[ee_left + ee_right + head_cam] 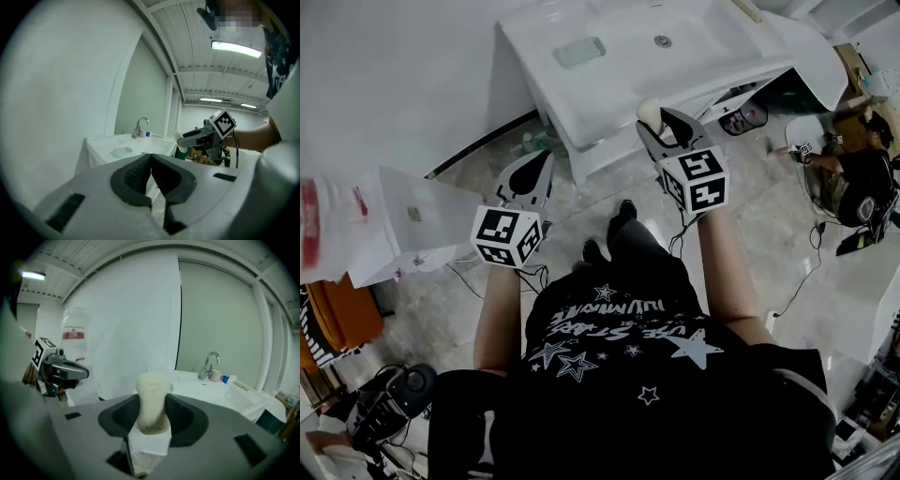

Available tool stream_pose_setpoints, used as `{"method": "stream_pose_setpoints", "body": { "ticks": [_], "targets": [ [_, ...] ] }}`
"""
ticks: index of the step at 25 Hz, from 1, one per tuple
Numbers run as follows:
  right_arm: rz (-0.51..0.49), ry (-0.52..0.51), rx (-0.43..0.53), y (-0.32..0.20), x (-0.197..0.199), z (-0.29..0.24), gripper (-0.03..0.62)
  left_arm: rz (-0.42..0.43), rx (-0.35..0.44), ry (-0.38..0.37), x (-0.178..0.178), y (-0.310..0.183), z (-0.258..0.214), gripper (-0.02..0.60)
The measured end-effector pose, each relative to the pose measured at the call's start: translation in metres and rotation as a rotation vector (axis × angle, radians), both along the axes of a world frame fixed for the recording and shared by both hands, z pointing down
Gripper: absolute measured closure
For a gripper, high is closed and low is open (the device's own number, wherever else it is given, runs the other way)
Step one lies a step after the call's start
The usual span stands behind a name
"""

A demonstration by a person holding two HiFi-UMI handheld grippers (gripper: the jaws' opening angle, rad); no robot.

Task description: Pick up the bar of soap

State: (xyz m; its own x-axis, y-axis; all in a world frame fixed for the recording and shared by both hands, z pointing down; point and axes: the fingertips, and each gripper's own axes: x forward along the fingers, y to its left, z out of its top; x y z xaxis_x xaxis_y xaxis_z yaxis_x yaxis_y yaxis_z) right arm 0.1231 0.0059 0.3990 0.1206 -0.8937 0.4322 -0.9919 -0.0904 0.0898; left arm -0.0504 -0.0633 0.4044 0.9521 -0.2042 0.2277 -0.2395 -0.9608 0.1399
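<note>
Already clamped: the bar of soap [151, 399], cream and rounded at its free end, sits between the pads of the right gripper [656, 124], whose jaws are part-way closed and press on its two flanks. The long axis runs along the jaws. The rounded end pokes out past the tips toward the white washbasin [722, 42], and the near end is seated back between the pads. In the head view the soap is off the basin, in the air just before its front edge. The left gripper [151, 165] has its jaws together on nothing, lower and to the left, well apart from the soap. Judgement: the pick looks made. Any next move belongs to the right hand. Much of the bar stands proud of the pads, so tipping is the risk.
</note>
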Motion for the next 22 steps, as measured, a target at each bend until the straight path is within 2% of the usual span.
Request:
{"method": "stream_pose_setpoints", "body": {
  "ticks": [15,22],
  "targets": [
    [0.006,-0.029,-0.025,0.043,0.002,0.017,0.411,0.018,0.004,-0.007,0.014,0.03,0.004,0.571],
    [0.006,-0.07,-0.019,0.1,0.015,0.012,0.411,0.015,0.014,-0.021,0.031,0.087,-0.002,0.571]
  ]
}}
